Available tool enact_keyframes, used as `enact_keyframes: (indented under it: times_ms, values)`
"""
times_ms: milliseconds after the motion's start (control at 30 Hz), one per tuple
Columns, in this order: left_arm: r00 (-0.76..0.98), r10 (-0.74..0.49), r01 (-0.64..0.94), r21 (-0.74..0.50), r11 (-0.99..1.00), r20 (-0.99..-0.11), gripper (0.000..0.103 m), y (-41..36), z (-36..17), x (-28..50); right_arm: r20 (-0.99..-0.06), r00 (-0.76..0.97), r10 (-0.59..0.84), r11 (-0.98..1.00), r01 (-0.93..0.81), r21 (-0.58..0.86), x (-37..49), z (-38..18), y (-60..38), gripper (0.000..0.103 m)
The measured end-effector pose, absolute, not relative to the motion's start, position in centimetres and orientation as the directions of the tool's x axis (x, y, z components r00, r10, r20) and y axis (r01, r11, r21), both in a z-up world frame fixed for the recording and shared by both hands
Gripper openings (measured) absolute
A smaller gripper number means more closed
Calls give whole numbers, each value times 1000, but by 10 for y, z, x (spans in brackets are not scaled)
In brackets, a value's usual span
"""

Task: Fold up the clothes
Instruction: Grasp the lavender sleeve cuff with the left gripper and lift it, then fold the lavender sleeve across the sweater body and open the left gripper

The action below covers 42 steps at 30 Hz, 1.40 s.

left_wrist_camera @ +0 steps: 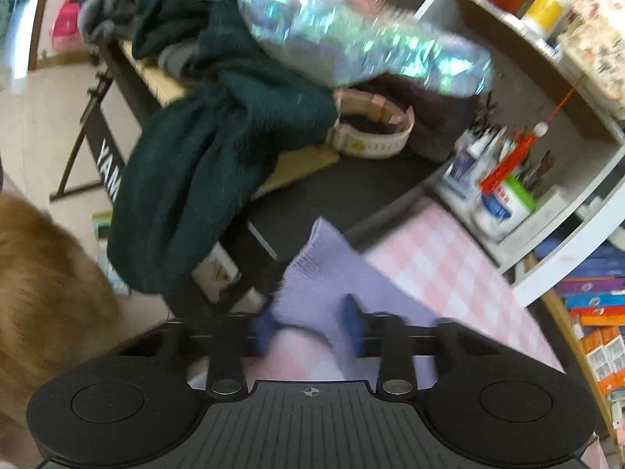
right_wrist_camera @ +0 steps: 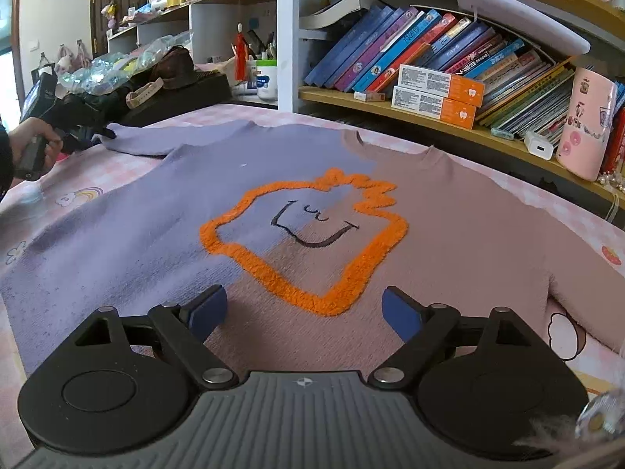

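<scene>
The left wrist view is motion-blurred: the dark green garment (left_wrist_camera: 203,164) and the iridescent plastic wrap (left_wrist_camera: 351,35) smear, and the left claw (left_wrist_camera: 308,328) has soft-edged blue pads (left_wrist_camera: 353,324), so its grip on the lilac sleeve (left_wrist_camera: 328,273) is unclear. The sweater (right_wrist_camera: 273,242) hem hides behind the right claw (right_wrist_camera: 304,312). The keyboard lettering (left_wrist_camera: 107,168) is partly covered.

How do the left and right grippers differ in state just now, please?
The left gripper has its fingers around the lilac sleeve; the right gripper is open and holds nothing. The left sits at the sweater's edge, while the right hovers over its front, near the orange face. Both have blue pads.
</scene>
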<state>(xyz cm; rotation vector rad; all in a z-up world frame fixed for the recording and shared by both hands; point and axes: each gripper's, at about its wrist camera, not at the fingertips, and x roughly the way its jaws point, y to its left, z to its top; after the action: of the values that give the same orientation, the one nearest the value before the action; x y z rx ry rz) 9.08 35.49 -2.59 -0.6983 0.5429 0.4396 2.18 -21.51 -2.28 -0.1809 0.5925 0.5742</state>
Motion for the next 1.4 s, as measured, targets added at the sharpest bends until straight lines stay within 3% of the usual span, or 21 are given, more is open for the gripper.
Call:
enact_keyframes:
  times_ms: [67, 233, 500, 700, 1067, 1267, 1300, 1400]
  values:
    - [792, 210, -529, -474, 703, -573, 12, 350, -19, 86, -570, 680, 460, 829, -559, 2, 21, -23, -215, 87]
    - [840, 183, -439, -440, 783, -511, 10, 321, 16, 85, -565, 697, 442, 832, -554, -33, 15, -22, -215, 88]
    - [940, -72, -97, -462, 881, -334, 10, 223, 98, 119, -569, 733, 372, 865, -496, -74, -13, -25, -237, 93]
    - [925, -277, 116, -503, 856, -260, 11, 120, 121, 165, -579, 743, 336, 909, -417, -8, -24, -27, -258, 97]
    - [836, -483, 220, -646, 731, -262, 11, 4, 71, 200, -602, 735, 312, 926, -378, 18, -23, -31, -265, 99]
    - [786, -524, 206, -660, 723, -328, 11, -39, 32, 207, -604, 733, 313, 925, -379, 20, -23, -31, -265, 100]
    - [773, -538, 212, -661, 719, -337, 13, -45, 26, 207, -605, 732, 314, 925, -379, 21, -22, -31, -265, 100]
    - [716, -585, 205, -687, 697, -381, 35, -59, 11, 210, -607, 731, 313, 925, -380, 19, -22, -30, -264, 101]
